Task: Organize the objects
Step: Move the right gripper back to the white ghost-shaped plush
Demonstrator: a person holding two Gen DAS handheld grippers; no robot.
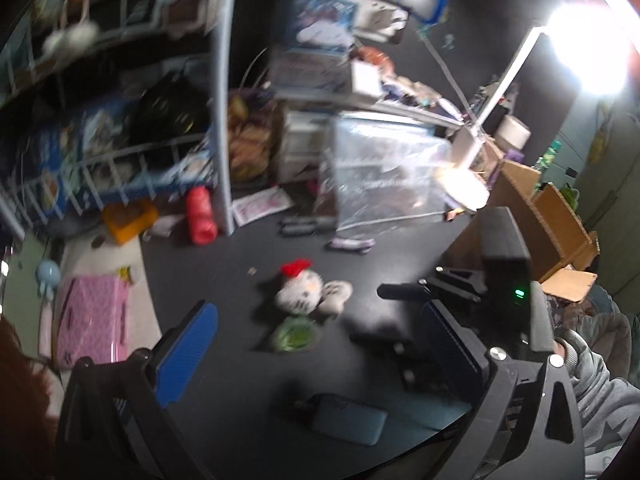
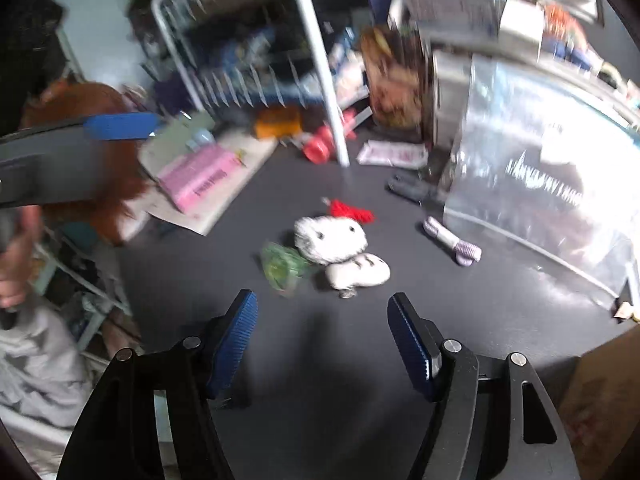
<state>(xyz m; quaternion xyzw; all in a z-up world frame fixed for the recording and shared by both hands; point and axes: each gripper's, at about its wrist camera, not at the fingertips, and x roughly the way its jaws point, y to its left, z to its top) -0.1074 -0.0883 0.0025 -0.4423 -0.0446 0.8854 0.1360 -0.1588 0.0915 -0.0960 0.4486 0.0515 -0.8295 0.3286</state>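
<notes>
A white plush toy (image 1: pixel 300 294) (image 2: pixel 330 238) with a red bow lies on the black table (image 1: pixel 224 280) (image 2: pixel 440 320). A green crumpled wrapper (image 1: pixel 296 334) (image 2: pixel 282 266) touches it, and a small white plush piece (image 1: pixel 336 296) (image 2: pixel 358 272) lies beside it. My left gripper (image 1: pixel 320 312) is open wide above them, nothing between its blue pads (image 1: pixel 188 352). My right gripper (image 2: pixel 322 298) is open too, hovering just short of the toy with an empty gap. A blue-grey flat case (image 1: pixel 344 420) lies near the table's front edge.
A purple-and-white bundle (image 2: pixel 452 242) and a large clear plastic bag (image 2: pixel 540 184) lie to the right. A red roll (image 1: pixel 200 216), a pink packet (image 1: pixel 92 320), wire shelves (image 1: pixel 120 168) and cardboard boxes (image 1: pixel 552 224) ring the table. A bright lamp (image 1: pixel 584 48) glares at the upper right.
</notes>
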